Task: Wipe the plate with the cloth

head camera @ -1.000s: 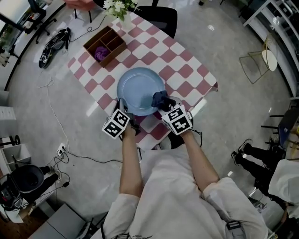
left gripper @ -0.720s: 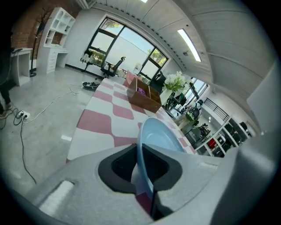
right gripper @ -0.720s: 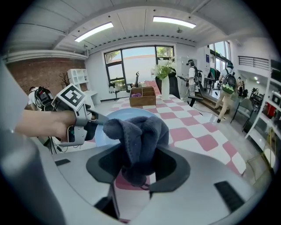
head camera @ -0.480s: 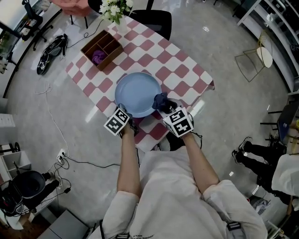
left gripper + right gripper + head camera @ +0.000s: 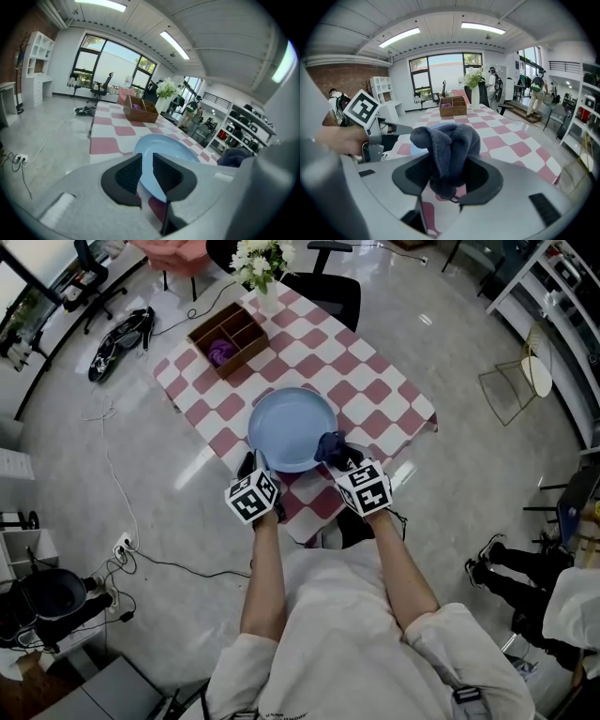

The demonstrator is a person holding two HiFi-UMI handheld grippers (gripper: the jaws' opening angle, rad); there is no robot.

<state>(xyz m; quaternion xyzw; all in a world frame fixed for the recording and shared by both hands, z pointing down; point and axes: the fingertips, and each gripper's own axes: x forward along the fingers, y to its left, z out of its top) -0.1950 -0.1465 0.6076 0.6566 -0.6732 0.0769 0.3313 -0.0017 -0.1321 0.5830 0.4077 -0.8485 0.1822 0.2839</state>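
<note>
Scarcely shifted since a second ago, right gripper (image 5: pixel 343 459) clamps a dark blue fleece cloth (image 5: pixel 446 143) at the far-right edge of the round pale blue plate (image 5: pixel 286 418), whose near rim left gripper (image 5: pixel 146 172) pinches, apparently steadying it for wiping.

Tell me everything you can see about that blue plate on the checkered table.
The plate is round, pale blue and smooth, looks glazed, and has a shallow raised rim; its middle is bare. It sits on the red-and-white checkered table, toward the person's edge. The left gripper clamps its near rim between its jaws. The dark blue cloth, pinched in the right gripper, is at the plate's near right rim.
</note>
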